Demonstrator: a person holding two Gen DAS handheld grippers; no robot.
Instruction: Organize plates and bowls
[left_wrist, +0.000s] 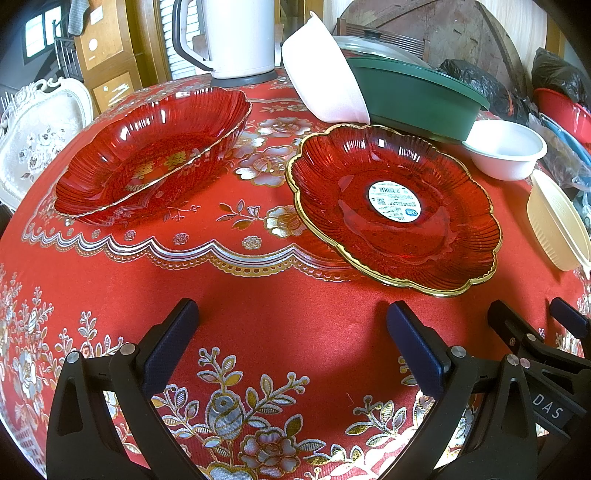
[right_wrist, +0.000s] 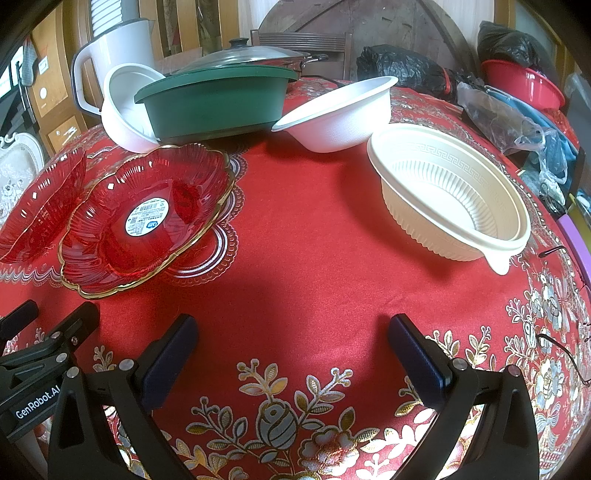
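Two red glass plates with gold rims lie on the red tablecloth: one with gold lettering (left_wrist: 151, 155) at the left, one with a white sticker (left_wrist: 391, 206) to its right, also in the right wrist view (right_wrist: 147, 218). A small white bowl (left_wrist: 506, 147) (right_wrist: 340, 114), a cream ribbed bowl (left_wrist: 557, 221) (right_wrist: 450, 192) and a tilted white bowl (left_wrist: 325, 70) (right_wrist: 125, 107) stand further back. My left gripper (left_wrist: 291, 321) is open and empty, near the table's front. My right gripper (right_wrist: 291, 332) is open and empty, beside the left one.
A green basin (left_wrist: 417, 96) (right_wrist: 218, 103) with a glass-lidded pan behind it stands at the back. A white jug (left_wrist: 236, 37) stands at the back left. Black bags and a red basin (right_wrist: 524, 85) crowd the back right. A white chair (left_wrist: 37, 125) stands left of the table.
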